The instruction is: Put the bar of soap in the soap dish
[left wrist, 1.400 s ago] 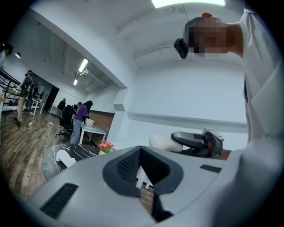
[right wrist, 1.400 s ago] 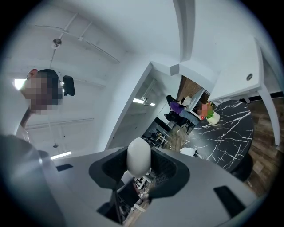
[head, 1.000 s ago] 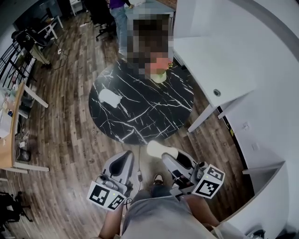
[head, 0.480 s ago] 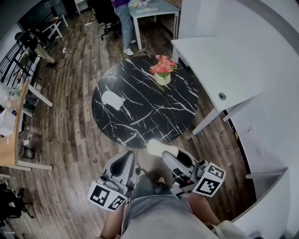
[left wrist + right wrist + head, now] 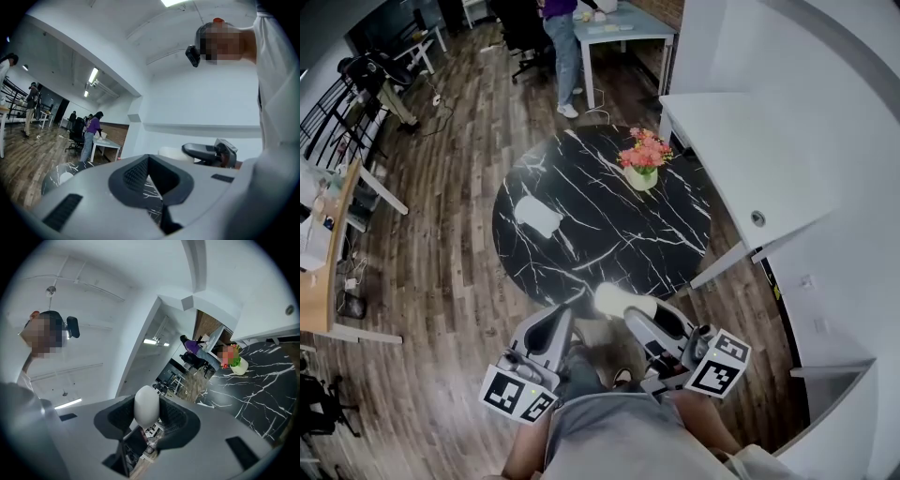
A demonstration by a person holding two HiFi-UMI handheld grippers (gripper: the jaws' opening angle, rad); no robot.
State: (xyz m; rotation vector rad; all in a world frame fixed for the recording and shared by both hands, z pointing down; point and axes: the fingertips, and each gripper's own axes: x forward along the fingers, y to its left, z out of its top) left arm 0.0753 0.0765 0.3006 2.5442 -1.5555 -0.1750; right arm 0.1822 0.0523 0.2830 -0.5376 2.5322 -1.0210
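Note:
A round black marble table [image 5: 609, 234] stands ahead of me. On its left part lies a small white soap dish [image 5: 537, 217], also seen small in the left gripper view [image 5: 65, 177]. My right gripper [image 5: 623, 305] is shut on the pale oval bar of soap [image 5: 617, 299], which hangs just at the table's near edge. In the right gripper view the bar of soap [image 5: 146, 405] stands upright between the ribbed pads of that gripper [image 5: 147, 408]. My left gripper [image 5: 565, 314] is beside it, jaws together and empty [image 5: 149, 159].
A pot of pink flowers [image 5: 643, 161] sits on the table's far right part. A white counter [image 5: 741, 141] runs close along the table's right side. A person [image 5: 564, 42] stands at a desk behind. Wooden floor lies to the left.
Both grippers have moved forward up to the table's near edge, and the table fills more of the middle of the view. The soap stays clamped in the right gripper.

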